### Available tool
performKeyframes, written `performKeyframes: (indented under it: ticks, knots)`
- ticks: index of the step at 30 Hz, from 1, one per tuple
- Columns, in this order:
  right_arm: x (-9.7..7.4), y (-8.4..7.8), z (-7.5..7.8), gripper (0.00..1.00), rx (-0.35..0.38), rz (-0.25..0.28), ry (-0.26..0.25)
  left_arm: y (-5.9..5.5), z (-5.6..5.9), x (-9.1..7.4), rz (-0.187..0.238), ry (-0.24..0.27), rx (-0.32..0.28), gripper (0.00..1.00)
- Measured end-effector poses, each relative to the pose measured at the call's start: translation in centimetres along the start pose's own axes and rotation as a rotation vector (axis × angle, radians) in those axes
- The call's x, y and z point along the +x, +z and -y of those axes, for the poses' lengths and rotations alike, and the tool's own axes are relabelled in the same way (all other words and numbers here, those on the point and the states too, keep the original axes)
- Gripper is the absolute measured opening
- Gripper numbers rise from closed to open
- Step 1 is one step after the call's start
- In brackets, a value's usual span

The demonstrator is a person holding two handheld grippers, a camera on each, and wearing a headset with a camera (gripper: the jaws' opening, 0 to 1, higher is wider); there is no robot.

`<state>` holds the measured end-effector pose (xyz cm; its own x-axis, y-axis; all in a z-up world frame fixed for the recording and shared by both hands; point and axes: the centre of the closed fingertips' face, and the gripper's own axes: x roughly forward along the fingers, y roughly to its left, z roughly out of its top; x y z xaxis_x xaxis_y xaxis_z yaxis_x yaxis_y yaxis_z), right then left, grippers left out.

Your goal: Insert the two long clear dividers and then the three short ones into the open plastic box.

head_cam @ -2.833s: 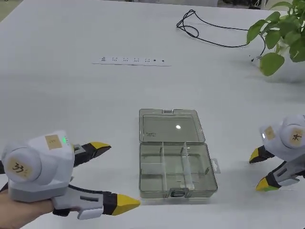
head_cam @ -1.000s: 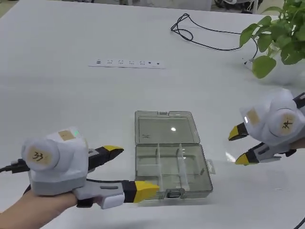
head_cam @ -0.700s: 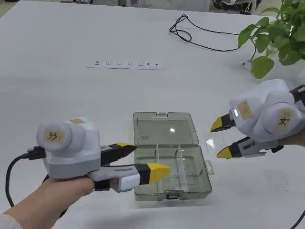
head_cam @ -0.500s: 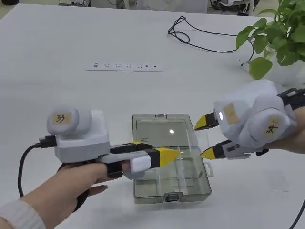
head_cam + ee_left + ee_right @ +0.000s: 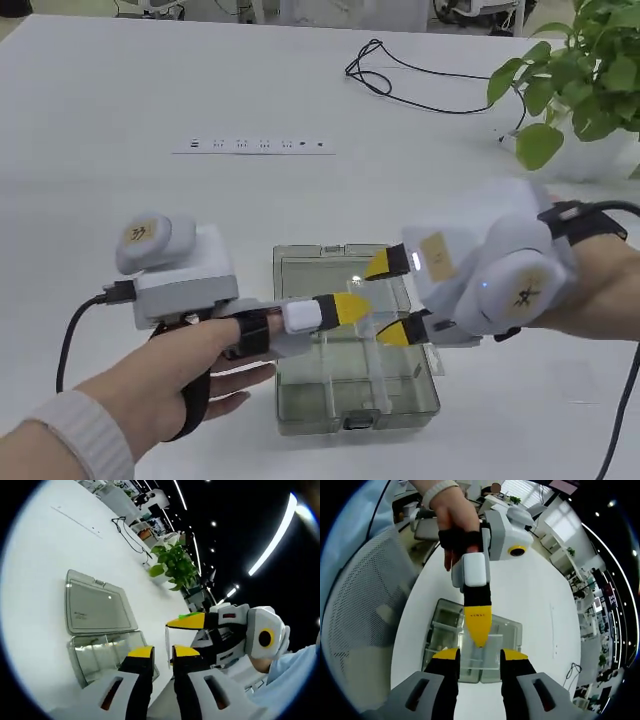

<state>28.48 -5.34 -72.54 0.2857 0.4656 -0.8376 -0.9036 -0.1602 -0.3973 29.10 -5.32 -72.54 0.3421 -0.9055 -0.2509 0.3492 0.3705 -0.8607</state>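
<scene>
Right tool (image 5: 387,298): jaws part-spread, pinching a clear rectangular plastic divider (image 5: 480,656) across its width. The piece fills the space between my two yellow tips.

Left tool (image 5: 163,652): jaws drawn close, only a slim gap between them. It meets the right tool nose to nose, and the divider's edge lines up with that gap. I cannot tell whether the left jaws actually bite on it.

Both tools hang in the air above the smoky transparent plastic box (image 5: 400,402). The box lies just below the tips, with its hinged lid (image 5: 320,270) folded flat open on the side away from me. Inside the box, under the right tool, clear upright dividers (image 5: 383,378) stand in their slots. The box sits on the white tabletop (image 5: 120,200).

Well beyond both tools are a white power strip (image 5: 255,146) and a looped black cable (image 5: 400,75). Off the right tool's outer side is a green leafy plant (image 5: 580,70).
</scene>
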Motion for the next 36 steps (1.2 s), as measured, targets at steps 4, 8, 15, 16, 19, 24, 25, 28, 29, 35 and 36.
performKeyframes:
  ticks: [4,8,15,16,19,24,25,28,29,35,36]
  knots:
    - [0.1,0.2,-0.1,0.32,-0.002,0.002,0.005,0.0,0.3,0.0,0.006,-0.018,-0.023,0.04]
    - [0.2,0.4,-0.1,0.32,-0.002,0.004,0.005,-0.4,0.4,0.1,-0.003,-0.021,-0.025,0.03]
    - [0.3,0.9,-0.4,0.32,-0.002,0.013,0.012,-0.3,0.4,-0.1,0.010,-0.031,-0.048,0.00]
    - [0.3,0.9,-0.4,0.32,-0.004,0.014,0.012,-0.3,0.4,-0.1,0.010,-0.032,-0.053,0.00]
    - [0.3,1.0,-0.4,0.32,-0.010,0.013,0.008,-0.3,0.4,-0.2,0.009,-0.034,-0.058,0.00]
    - [0.3,1.0,-0.5,0.32,-0.010,0.011,0.010,-0.5,0.4,-0.2,0.005,-0.033,-0.049,0.00]
    - [0.3,1.0,-0.5,0.32,-0.009,0.010,0.010,-0.6,0.4,-0.2,0.003,-0.031,-0.051,0.00]
    - [0.3,1.0,-0.6,0.32,-0.005,0.009,0.011,-0.7,0.4,-0.3,-0.003,-0.030,-0.052,0.00]
    - [0.4,1.0,-0.6,0.32,-0.005,0.009,0.012,-0.7,0.3,-0.3,-0.006,-0.028,-0.052,0.00]
    - [0.3,1.2,-0.7,0.33,0.008,0.032,0.020,-0.8,0.3,-0.4,-0.012,-0.032,-0.050,0.00]
    - [0.3,1.5,-0.7,0.35,0.041,0.058,0.022,-0.8,0.4,-0.4,-0.014,-0.036,-0.046,0.00]
